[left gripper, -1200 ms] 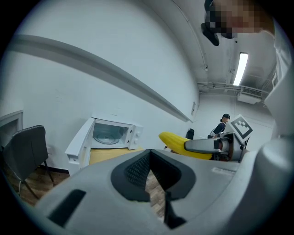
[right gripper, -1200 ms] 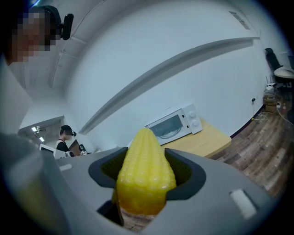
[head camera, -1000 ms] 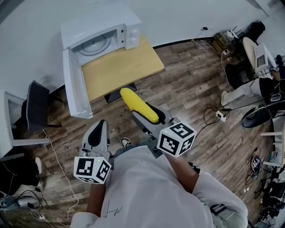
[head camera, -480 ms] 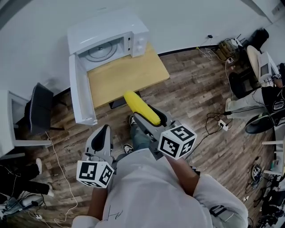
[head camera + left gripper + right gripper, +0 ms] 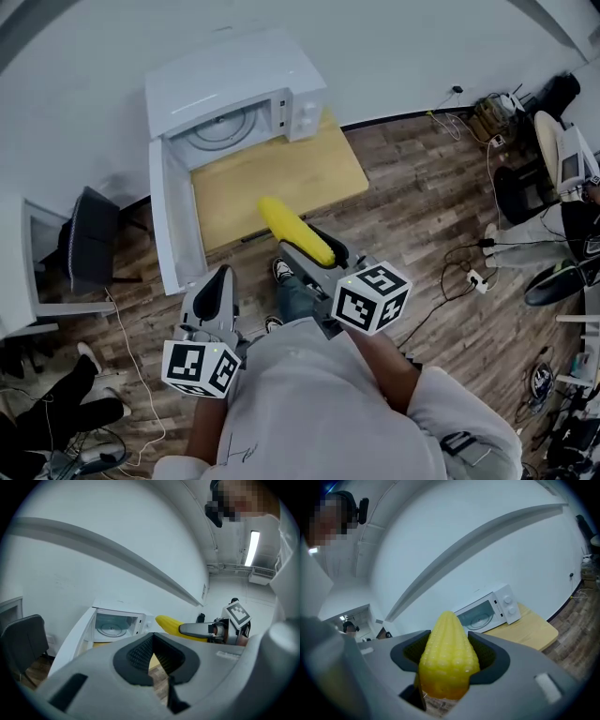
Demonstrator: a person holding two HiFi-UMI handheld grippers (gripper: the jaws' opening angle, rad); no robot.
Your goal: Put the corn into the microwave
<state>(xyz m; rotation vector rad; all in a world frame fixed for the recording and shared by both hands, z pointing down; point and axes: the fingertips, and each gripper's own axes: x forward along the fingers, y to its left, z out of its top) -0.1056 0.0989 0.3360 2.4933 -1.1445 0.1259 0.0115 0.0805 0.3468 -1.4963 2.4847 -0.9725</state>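
The right tongs [image 5: 315, 247] squeeze the yellow corn [image 5: 292, 226]; the left tongs [image 5: 217, 278] are closed, holding nothing; the microwave [image 5: 234, 86] stands open.

Bright, even indoor light. Tube lamp [image 5: 253, 547] glowing up and right of microwave [image 5: 115, 626]. Soft shadow on wall left of microwave. Strong fisheye bending, dark vignetted corners in both gripper views. Corn [image 5: 447, 660] close-up slightly soft.

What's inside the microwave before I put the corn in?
The microwave has its door open. Inside, only the round glass turntable shows, with nothing on it. The casing hides the cavity's back and right side in the head view. The right gripper holds the corn.
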